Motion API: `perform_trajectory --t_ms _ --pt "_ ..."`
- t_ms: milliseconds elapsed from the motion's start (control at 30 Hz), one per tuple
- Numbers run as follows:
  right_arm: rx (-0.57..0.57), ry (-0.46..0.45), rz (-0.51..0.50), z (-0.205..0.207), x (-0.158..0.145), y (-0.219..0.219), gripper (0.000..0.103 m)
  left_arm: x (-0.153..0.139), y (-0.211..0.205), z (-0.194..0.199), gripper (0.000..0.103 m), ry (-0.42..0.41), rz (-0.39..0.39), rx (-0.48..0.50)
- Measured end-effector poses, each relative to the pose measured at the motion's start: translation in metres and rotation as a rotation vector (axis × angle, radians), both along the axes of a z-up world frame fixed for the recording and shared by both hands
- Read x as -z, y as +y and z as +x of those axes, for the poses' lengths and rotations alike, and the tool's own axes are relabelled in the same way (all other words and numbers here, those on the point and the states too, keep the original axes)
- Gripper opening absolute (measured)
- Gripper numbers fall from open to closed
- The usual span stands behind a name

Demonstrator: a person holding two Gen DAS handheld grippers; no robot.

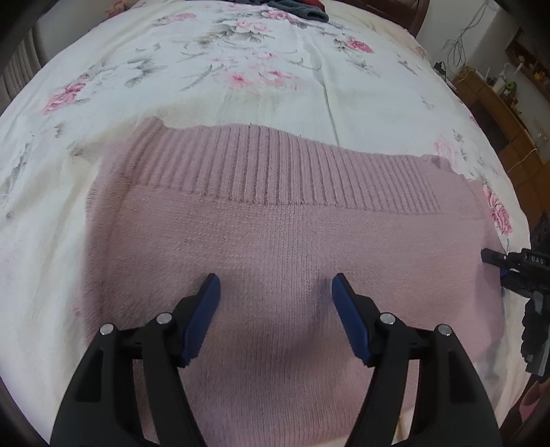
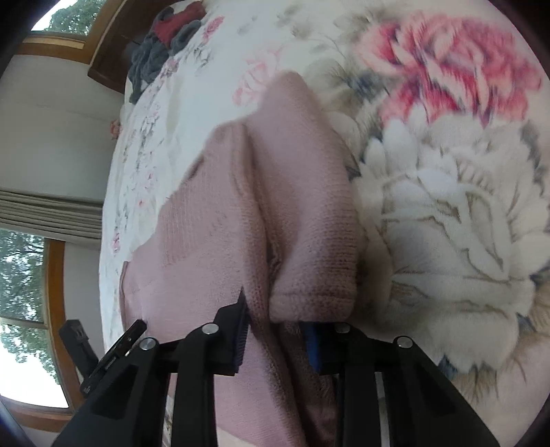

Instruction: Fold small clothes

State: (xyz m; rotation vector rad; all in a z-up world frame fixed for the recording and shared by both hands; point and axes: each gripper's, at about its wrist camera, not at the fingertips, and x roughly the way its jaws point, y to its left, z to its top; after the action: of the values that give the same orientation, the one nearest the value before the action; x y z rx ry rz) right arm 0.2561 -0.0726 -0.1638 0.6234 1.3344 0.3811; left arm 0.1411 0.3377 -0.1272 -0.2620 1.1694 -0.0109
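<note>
Left wrist view: the left gripper [image 1: 275,285] hangs spread, empty, above the dusty-pink knitted sweater [image 1: 292,223], which lies flat on the white bedsheet with pink flowers [image 1: 206,68].

Right wrist view: the right gripper [image 2: 275,330] pinches a bunched fold of the sweater [image 2: 302,223]; this view alone shows wood-framed windows [image 2: 51,275], and dark clothes [image 2: 161,44] lie far off on the sheet.

Each hand-held gripper [image 1: 275,285] is black, blue-padded, with silver screws.

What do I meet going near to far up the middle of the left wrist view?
Left gripper, open over the knit → pink sweater body → its ribbed band → floral bedsheet → dark clothes pile at the far edge.
</note>
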Motion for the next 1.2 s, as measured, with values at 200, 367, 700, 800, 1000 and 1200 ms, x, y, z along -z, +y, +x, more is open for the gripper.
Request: perform_trajectory --t_ms 200,367,700,800,1000,1200 --pt "-0.13 -0.133 -0.101 -0.001 -0.068 0.055 0.026 -0.021 0.011 -0.015 0.067 -0.039 -0.024 0.0" --pt "-0.297 -0.234 -0.178 -0.012 -0.11 0.133 0.026 -0.032 0.027 -0.023 0.067 -0.061 -0.06 -0.034" --pt "-0.456 -0.211 -0.325 -0.028 -0.08 0.226 0.026 -0.039 0.054 -0.031 0.067 -0.077 -0.11 -0.086" --pt "-0.465 -0.18 -0.328 -0.029 -0.064 0.232 0.031 -0.037 0.059 -0.031 0.067 -0.074 -0.141 -0.104" --pt "-0.486 -0.136 -0.239 -0.029 -0.051 0.232 0.054 -0.035 0.057 -0.029 0.067 -0.068 -0.213 -0.117" --pt "-0.43 -0.129 -0.08 -0.025 -0.081 0.207 0.056 -0.035 0.045 -0.019 0.067 -0.057 -0.357 -0.126"
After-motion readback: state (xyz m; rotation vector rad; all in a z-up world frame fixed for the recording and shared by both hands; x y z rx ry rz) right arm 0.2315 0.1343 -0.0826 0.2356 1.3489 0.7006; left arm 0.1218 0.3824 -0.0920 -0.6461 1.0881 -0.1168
